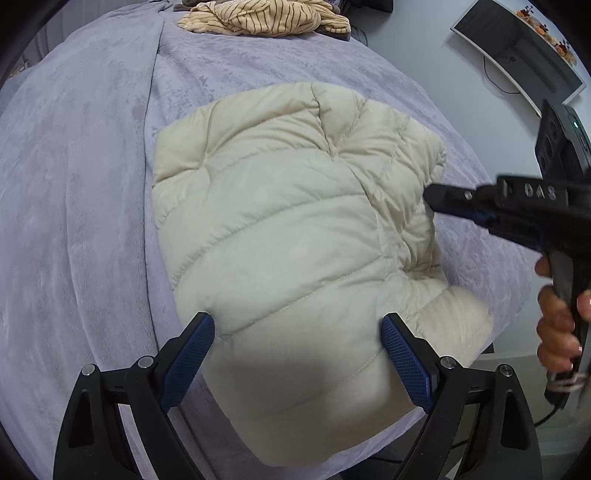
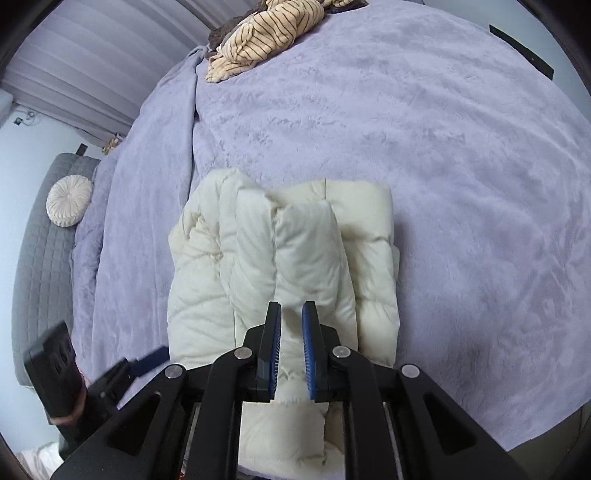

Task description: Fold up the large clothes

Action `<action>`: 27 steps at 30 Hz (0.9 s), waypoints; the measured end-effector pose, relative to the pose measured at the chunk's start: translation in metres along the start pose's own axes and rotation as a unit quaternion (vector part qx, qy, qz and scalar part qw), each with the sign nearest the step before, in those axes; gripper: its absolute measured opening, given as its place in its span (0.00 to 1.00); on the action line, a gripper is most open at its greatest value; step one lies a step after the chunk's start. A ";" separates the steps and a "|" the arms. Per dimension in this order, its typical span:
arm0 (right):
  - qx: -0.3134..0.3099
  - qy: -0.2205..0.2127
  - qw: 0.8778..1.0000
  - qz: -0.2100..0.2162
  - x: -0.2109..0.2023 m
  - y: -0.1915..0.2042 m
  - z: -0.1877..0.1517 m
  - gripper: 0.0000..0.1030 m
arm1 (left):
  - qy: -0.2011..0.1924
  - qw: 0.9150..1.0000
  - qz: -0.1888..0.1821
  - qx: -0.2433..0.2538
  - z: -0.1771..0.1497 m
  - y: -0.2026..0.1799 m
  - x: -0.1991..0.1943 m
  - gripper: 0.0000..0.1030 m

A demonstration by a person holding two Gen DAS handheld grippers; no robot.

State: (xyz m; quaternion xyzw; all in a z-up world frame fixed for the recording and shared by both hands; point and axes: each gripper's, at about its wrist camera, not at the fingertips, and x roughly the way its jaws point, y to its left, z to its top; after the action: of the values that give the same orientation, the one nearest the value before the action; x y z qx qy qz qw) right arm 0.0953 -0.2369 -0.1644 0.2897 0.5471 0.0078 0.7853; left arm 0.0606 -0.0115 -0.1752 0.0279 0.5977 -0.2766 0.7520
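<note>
A cream quilted puffer jacket [image 1: 295,229] lies folded into a thick bundle on the lilac bed cover [image 1: 85,206]. My left gripper [image 1: 297,325] is open, its blue pads wide apart just above the jacket's near end. In the right wrist view the jacket [image 2: 280,258] lies lengthwise in front of my right gripper [image 2: 291,306], whose pads stand close together with a narrow gap and no cloth pinched between them. The right gripper also shows in the left wrist view [image 1: 432,197], at the jacket's right edge.
A tan striped garment [image 1: 258,16] lies crumpled at the far end of the bed, also in the right wrist view [image 2: 258,37]. A monitor [image 1: 517,48] stands at the right. A grey quilted seat with a round cushion [image 2: 68,199] is to the left of the bed.
</note>
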 end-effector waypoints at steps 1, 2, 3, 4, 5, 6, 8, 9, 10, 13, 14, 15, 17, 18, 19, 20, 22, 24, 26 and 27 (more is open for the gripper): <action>0.003 0.000 1.000 -0.004 0.005 -0.002 0.006 0.12 | 0.001 1.000 0.004 0.000 -0.002 -0.001 0.002 0.89; 0.010 0.004 1.000 -0.008 0.012 -0.005 0.010 0.12 | 0.002 1.000 0.006 -0.002 -0.003 -0.002 0.004 0.89; 0.019 0.011 1.000 -0.011 0.023 -0.012 0.011 0.12 | 0.003 1.000 0.009 -0.004 -0.004 -0.002 0.005 0.89; 0.027 0.020 0.999 -0.010 0.031 -0.018 0.014 0.12 | 0.003 1.000 0.011 -0.006 -0.005 -0.003 0.006 0.89; 0.034 0.028 0.999 -0.011 0.038 -0.024 0.017 0.12 | 0.004 1.000 0.013 -0.007 -0.005 -0.003 0.006 0.89; 0.038 0.035 0.999 -0.013 0.046 -0.029 0.017 0.12 | 0.005 1.000 0.015 -0.010 -0.005 -0.003 0.006 0.89; 0.042 0.047 0.998 -0.014 0.055 -0.038 0.021 0.12 | 0.004 1.000 0.019 -0.015 -0.006 -0.005 0.005 0.89; 0.041 0.051 0.998 -0.014 0.054 -0.040 0.021 0.12 | 0.003 1.000 0.021 -0.018 -0.006 -0.004 0.003 0.89; 0.037 0.052 0.998 -0.014 0.053 -0.039 0.022 0.12 | 0.003 0.999 0.023 -0.022 -0.005 -0.004 0.001 0.89; 0.017 0.055 0.998 -0.016 0.041 -0.034 0.023 0.13 | 0.000 0.999 0.028 -0.032 -0.003 -0.002 -0.004 0.89; 0.012 0.055 0.998 -0.018 0.036 -0.033 0.023 0.13 | 0.000 0.999 0.030 -0.034 -0.003 -0.002 -0.008 0.89; 0.007 0.056 0.998 -0.021 0.030 -0.031 0.022 0.13 | -0.001 0.999 0.031 -0.036 -0.003 -0.002 -0.011 0.89; 0.002 0.058 0.998 -0.027 0.018 -0.029 0.018 0.13 | -0.001 0.998 0.037 -0.040 -0.002 -0.001 -0.019 0.89; -0.001 0.059 0.998 -0.030 0.013 -0.028 0.016 0.13 | 0.000 0.998 0.040 -0.043 -0.001 0.000 -0.024 0.89; -0.003 0.059 0.998 -0.034 0.007 -0.026 0.014 0.13 | 0.000 0.998 0.042 -0.047 -0.001 0.001 -0.028 0.89; -0.008 0.061 0.997 -0.038 0.001 -0.024 0.012 0.13 | 0.000 0.998 0.047 -0.051 0.000 0.002 -0.034 0.89; -0.017 0.062 0.997 -0.046 -0.010 -0.019 0.007 0.14 | 0.000 0.997 0.055 -0.059 0.002 0.004 -0.044 0.89; -0.029 0.063 0.996 -0.051 -0.022 -0.012 0.000 0.32 | 0.001 0.996 0.066 -0.067 0.004 0.006 -0.055 0.89; -0.039 0.057 0.996 -0.055 -0.032 -0.003 -0.005 0.58 | 0.003 0.994 0.078 -0.071 0.002 0.005 -0.065 0.89; -0.047 0.055 0.996 -0.060 -0.038 0.001 -0.009 0.58 | 0.002 0.994 0.084 -0.075 0.002 0.005 -0.070 0.89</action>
State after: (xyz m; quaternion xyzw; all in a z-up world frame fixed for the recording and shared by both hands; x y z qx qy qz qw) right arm 0.0725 -0.2441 -0.1335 0.2185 0.6049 0.0026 0.7657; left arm 0.0558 0.0187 -0.1123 0.0222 0.6137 -0.1668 0.7714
